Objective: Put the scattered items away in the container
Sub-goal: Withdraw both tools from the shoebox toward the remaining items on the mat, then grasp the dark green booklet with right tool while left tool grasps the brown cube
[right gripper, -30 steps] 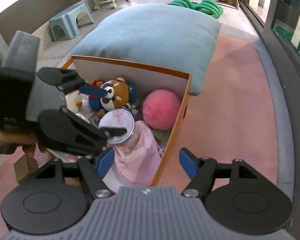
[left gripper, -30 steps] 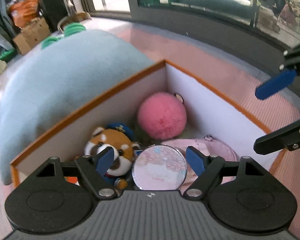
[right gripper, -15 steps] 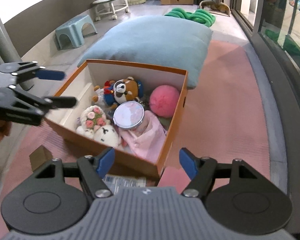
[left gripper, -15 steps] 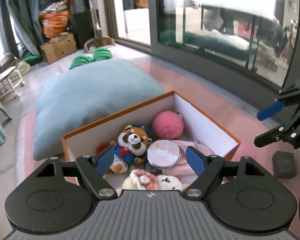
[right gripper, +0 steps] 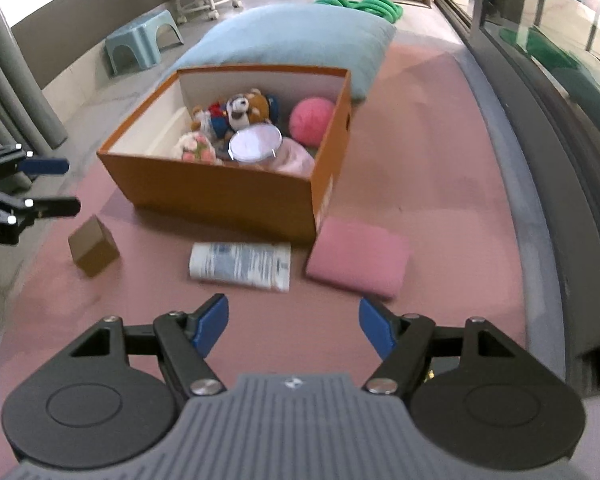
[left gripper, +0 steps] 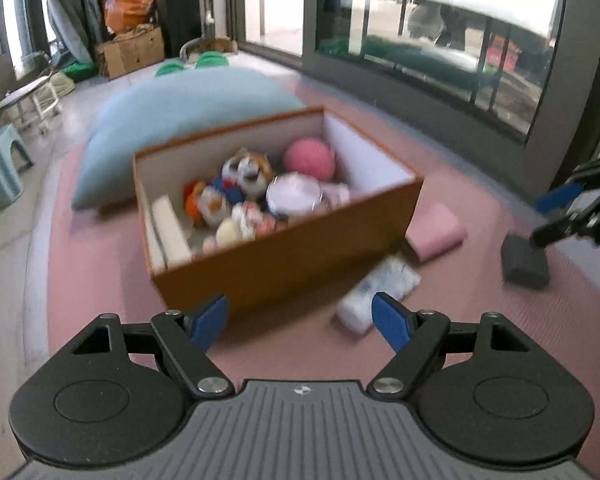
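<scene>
Through the left wrist view: left tongs (left gripper: 300, 322) found spread wide and empty, held back from the orange box (left gripper: 292, 256) on the pink mat (left gripper: 100, 280). Box noted well filled: plush toys (left gripper: 248, 170), pink ball (left gripper: 309, 159), round lidded jar (left gripper: 294, 199). Outside it, just beside the near corner, white packet (left gripper: 380, 290) and pink pad (left gripper: 436, 232); farther right, dark block (left gripper: 526, 264) with right tongs (left gripper: 556, 216) touching or just over it, prongs parted, nothing gripped.

Through the right wrist view: right tongs (right gripper: 294, 326) wide apart, empty. Packet (right gripper: 240, 266) and pad (right gripper: 358, 262) confirmed lying against the box front (right gripper: 220, 196); small brown cube (right gripper: 94, 246) apart on the mat, near left tongs (right gripper: 48, 186).

Risks judged: soft pad likely to fold or slip from a shallow pinch; packet liable to slide on the mat; crowded box apt to shed items laid on top; both tongs working near one corner liable to collide.
</scene>
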`<state>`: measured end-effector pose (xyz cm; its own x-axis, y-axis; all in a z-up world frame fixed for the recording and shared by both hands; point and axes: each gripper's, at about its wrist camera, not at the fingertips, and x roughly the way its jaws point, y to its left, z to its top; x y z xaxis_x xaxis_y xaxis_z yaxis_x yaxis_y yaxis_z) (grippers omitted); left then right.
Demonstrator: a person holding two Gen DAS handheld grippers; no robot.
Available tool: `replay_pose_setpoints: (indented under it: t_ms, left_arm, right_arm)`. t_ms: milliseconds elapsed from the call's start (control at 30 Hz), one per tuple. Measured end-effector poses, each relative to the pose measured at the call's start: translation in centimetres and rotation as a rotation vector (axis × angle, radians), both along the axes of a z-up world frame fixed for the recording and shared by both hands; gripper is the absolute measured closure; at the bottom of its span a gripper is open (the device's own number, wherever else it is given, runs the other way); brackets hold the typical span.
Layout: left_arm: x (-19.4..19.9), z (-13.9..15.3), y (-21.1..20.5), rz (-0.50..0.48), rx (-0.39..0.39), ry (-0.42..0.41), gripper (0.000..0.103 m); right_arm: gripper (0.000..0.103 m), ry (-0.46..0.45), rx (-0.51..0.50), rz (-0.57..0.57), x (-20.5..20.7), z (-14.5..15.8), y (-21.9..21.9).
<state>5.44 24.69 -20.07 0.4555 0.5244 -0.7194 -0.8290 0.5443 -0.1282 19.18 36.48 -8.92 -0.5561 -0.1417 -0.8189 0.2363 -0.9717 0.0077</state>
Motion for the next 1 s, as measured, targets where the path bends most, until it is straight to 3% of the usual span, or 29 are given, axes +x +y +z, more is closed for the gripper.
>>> replay_pose_setpoints:
  t_ms: [300, 533, 700, 1000]
  left_arm:
    - [-3.7, -4.4, -2.9, 0.092, -0.025, 0.068, 0.01]
    - [-5.2, -7.1, -4.3, 0.103, -0.074, 0.114, 0.01]
    - [-5.5, -8.0, -4.0, 0.115, -0.071, 0.135, 0.01]
    - [-5.7, -10.3, -1.8, 0.117, -0.067, 0.174, 0.01]
  right_arm:
    - [0.027, 0.001, 0.064, -0.045, 3.6, -2.0, 2.3]
    - [0.023, 0.003, 0.128, -0.092, 4.9, -4.0, 4.2]
    - [0.018, 0.04, 0.229, -0.055, 5.3, -5.8, 5.0]
    - [0.014, 0.009, 0.286, -0.034, 3.9, -8.0, 7.6]
